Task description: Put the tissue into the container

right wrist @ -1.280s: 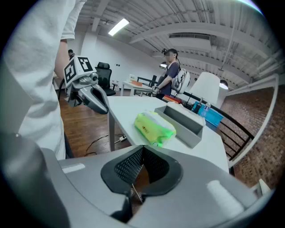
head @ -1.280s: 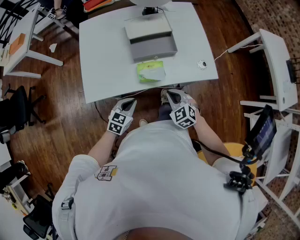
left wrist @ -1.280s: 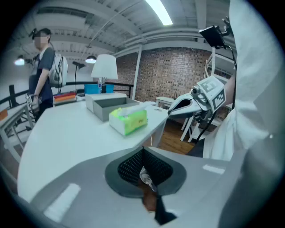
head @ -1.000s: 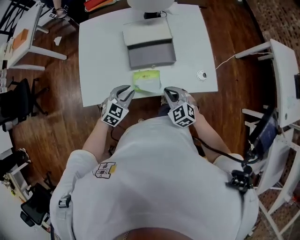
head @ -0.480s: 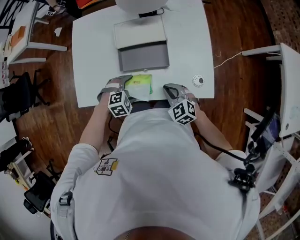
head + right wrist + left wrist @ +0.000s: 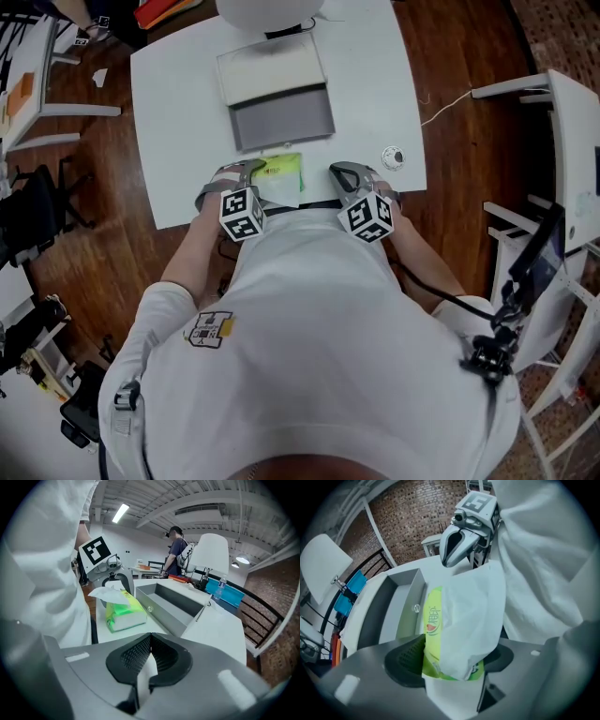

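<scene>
The person is standing at the near edge of the white table, leaning over it so both grippers are reaching the work. The left gripper is closing its jaws around the green tissue pack, which is filling the gap between them. Its pads appear to be meeting the pack's long sides, probably because a squeeze across the narrow width is giving the firmest hold on a soft packet. The pack is lying flat on the table at the centre of the head view, just below the grey open container. A loose white sheet is sticking up from its top.

The right gripper is hovering clenched and empty at the pack's other side, likely waiting in reserve. The container is sitting with its lid folded back toward the top of the frame, leaving its mouth facing up.
</scene>
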